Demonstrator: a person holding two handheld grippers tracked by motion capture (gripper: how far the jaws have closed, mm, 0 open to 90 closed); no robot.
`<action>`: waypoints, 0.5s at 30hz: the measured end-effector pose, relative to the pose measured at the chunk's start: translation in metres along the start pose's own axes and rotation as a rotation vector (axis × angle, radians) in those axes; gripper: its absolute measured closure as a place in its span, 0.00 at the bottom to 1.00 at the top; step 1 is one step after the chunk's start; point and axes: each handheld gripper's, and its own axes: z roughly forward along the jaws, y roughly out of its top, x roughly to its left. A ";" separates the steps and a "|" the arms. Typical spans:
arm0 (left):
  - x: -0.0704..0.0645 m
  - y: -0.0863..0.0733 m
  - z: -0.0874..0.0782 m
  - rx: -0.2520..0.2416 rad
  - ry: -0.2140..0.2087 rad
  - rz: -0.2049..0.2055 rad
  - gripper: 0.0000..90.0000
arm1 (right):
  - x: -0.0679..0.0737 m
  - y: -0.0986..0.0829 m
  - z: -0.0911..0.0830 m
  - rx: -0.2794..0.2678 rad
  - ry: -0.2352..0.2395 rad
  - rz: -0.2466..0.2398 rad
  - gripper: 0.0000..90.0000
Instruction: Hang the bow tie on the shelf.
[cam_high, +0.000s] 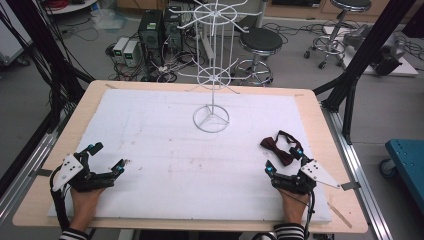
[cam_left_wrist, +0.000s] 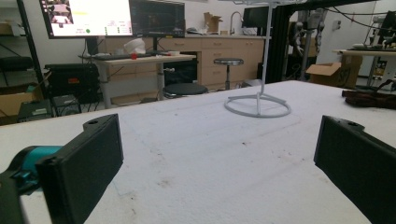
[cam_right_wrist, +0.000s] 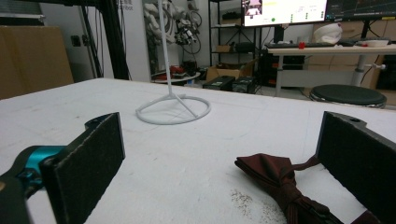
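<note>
Right claw (cam_high: 284, 161): you hold it released, jaws wide on either side of the burgundy bow tie (cam_high: 279, 148), likely ready to pinch.
Left claw (cam_high: 107, 156): released, idle on the white pad (cam_high: 165, 150).
Bow tie: flat near the counter (cam_high: 327, 150) right edge.
Rack (cam_high: 214, 70): the high view shows its hook tiers; the gripper views just base (cam_right_wrist: 173, 110).

Wooden table (cam_high: 334, 135) — white pad (cam_high: 165, 150) carries bow tie (cam_high: 278, 148), wire stand (cam_high: 212, 118).
</note>
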 end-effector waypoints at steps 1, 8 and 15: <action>0.000 0.000 0.000 0.000 0.000 0.000 0.02 | 0.000 0.000 0.000 0.000 0.000 0.000 0.01; 0.000 0.000 0.000 -0.001 0.001 0.000 0.02 | -0.003 0.004 -0.001 0.000 0.010 0.006 0.01; 0.000 0.000 0.000 0.000 0.002 -0.004 0.02 | -0.011 0.026 -0.004 0.048 0.024 0.001 0.01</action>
